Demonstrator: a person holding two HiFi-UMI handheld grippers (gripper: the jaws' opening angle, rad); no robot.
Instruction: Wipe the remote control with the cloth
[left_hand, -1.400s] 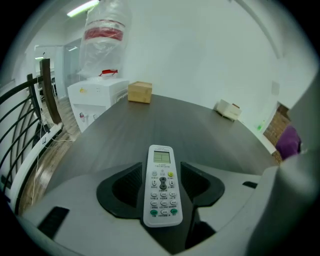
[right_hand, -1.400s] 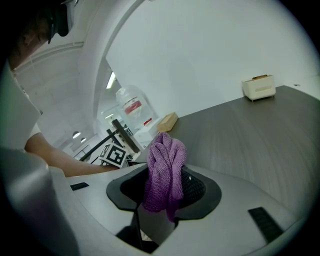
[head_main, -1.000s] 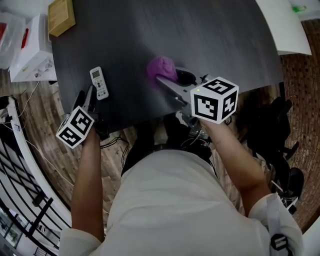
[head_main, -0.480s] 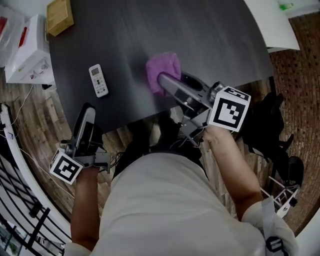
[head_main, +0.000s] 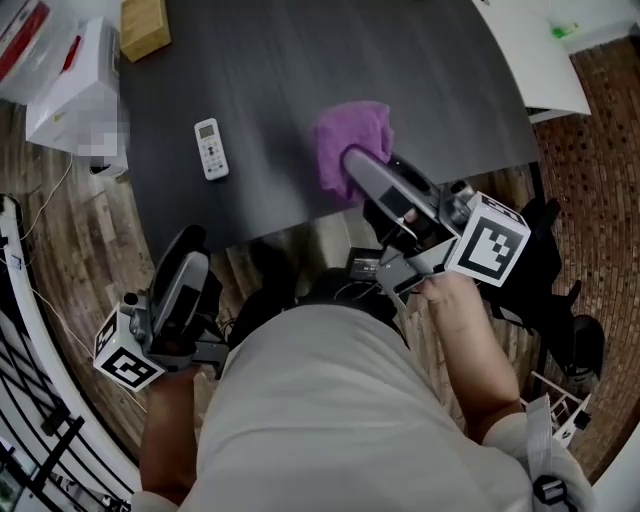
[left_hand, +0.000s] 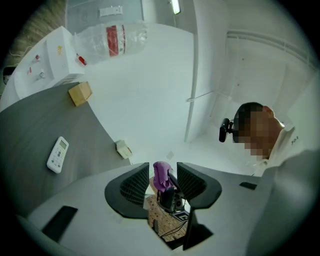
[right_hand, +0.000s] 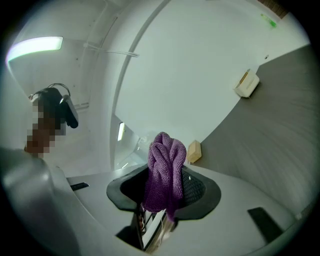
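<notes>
The white remote control (head_main: 211, 148) lies flat on the dark table (head_main: 280, 70), left of centre; it also shows in the left gripper view as the remote (left_hand: 57, 154). My right gripper (head_main: 354, 162) is shut on the purple cloth (head_main: 352, 145), which it holds bunched above the table's near edge. In the right gripper view the cloth (right_hand: 166, 170) hangs pinched between the jaws of that gripper (right_hand: 167, 189). My left gripper (head_main: 188, 258) is off the table, near my body, well short of the remote. Its jaws (left_hand: 163, 182) have just been closing and still stand open with nothing between them.
A wooden block (head_main: 145, 25) sits at the table's far left corner. Beside the table stands a white box (head_main: 75, 100). A white table (head_main: 530, 50) adjoins at the upper right. Wood floor (head_main: 60, 250) lies below the near edge. A plastic bottle (left_hand: 117, 37) rests on the box.
My left gripper has drawn back from beside the remote, off the table and toward my body. The right gripper has lifted the cloth and turned. The remote has not moved.
</notes>
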